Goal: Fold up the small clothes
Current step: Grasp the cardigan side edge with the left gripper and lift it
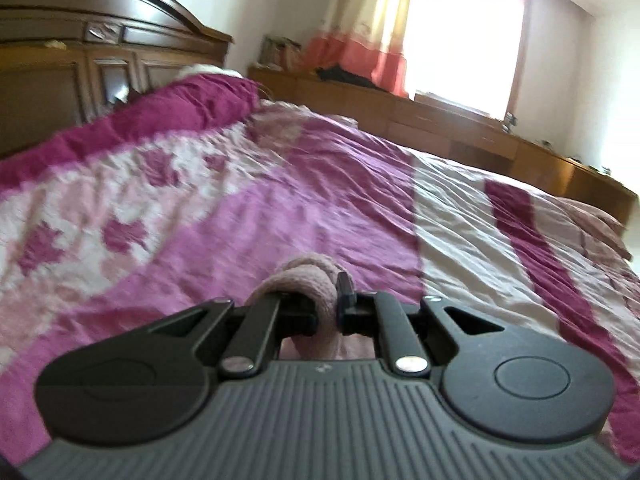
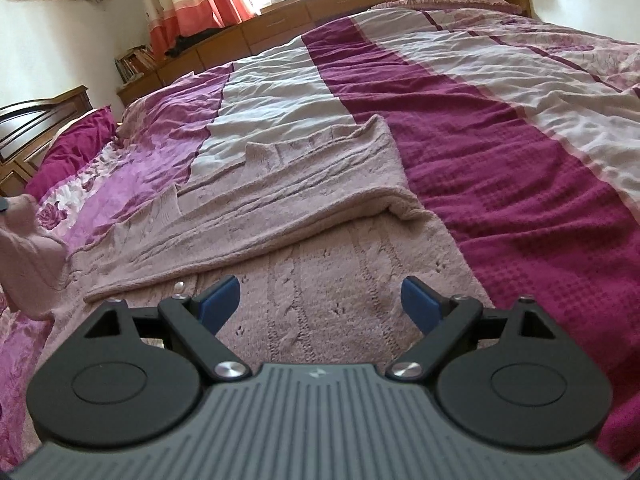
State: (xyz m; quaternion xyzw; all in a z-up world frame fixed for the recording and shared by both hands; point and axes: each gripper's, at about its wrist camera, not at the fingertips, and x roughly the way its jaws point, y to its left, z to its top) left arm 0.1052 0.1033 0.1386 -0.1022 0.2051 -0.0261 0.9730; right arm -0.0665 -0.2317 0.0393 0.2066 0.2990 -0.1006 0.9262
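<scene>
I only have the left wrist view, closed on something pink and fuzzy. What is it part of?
Observer: A pink knitted sweater spread on the bed; the left gripper holds one corner of it, lifted off the bed.
Operator: Is it folded at all yet?
Observer: Partly. One side already lies doubled over the middle.
Operator: And the right gripper?
Observer: The right gripper is open above the sweater's near part, its blue fingers holding nothing.

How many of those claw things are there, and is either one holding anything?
2. The left claw is shut on a bunched bit of the pink knitted sweater. The right claw hangs open and empty over the sweater's flat part on the bed.
</scene>
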